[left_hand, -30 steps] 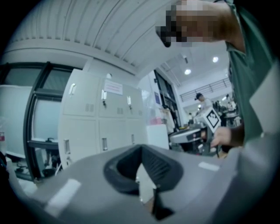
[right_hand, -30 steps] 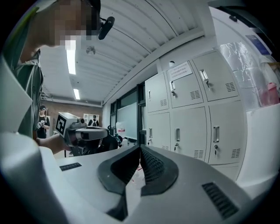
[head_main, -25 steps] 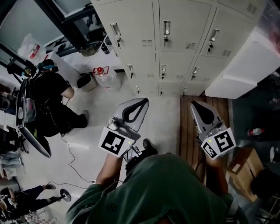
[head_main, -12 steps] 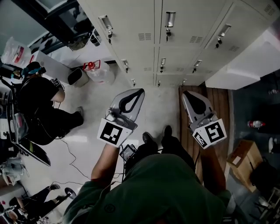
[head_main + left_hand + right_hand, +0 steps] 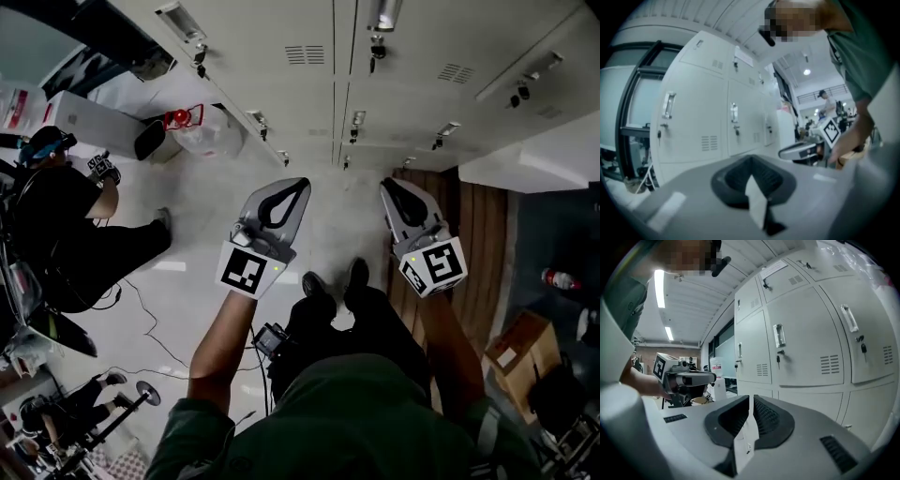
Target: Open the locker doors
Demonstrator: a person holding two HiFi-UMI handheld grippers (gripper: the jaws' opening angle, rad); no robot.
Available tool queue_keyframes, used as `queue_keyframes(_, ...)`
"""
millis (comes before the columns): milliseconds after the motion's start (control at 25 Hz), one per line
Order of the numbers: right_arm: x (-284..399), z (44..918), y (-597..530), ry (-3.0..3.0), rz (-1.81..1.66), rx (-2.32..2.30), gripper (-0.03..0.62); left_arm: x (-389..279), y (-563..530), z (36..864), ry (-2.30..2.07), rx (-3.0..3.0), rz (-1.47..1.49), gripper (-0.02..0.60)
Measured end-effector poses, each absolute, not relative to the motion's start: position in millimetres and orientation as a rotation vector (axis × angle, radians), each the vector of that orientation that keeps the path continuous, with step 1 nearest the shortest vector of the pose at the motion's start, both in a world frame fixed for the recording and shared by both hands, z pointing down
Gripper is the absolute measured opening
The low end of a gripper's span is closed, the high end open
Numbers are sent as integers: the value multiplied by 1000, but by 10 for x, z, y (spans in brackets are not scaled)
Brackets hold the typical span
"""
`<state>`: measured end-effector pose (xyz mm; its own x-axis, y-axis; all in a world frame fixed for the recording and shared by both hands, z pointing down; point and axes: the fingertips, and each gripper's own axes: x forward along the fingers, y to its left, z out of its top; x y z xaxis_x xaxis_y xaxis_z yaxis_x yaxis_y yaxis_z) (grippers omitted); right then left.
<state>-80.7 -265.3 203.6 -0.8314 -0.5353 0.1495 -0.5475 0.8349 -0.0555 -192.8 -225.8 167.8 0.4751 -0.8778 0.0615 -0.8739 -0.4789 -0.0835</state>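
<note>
A bank of pale cream metal lockers stands in three columns and several rows, filling the upper part of the head view, where it is seen from steeply above with its front running down and away. Every door that shows is closed flush in its frame. Each is a plain flat panel with an upright silver handle near its left edge, a small dark key hanging in the lock just below, and a block of short horizontal vent slots lower on the right side.
</note>
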Motion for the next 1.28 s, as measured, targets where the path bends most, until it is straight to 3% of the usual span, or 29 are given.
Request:
queue_keyframes(360, -957, 4150, -3271, -2798, 192, 843, 6, -1885, -2944, 3754, 1666, -2697, -197, -2)
queue_keyframes(1080, -1342, 7111, -4057, -2581, 322, 857, 8, -1914, -3825, 5946, 1703, -2726, -257, 32)
queue_keyframes(1280, -1463, 7798, -4276, -2540, 358, 855, 38, -1989, -4019, 6389, 1736, -2696, -240, 34)
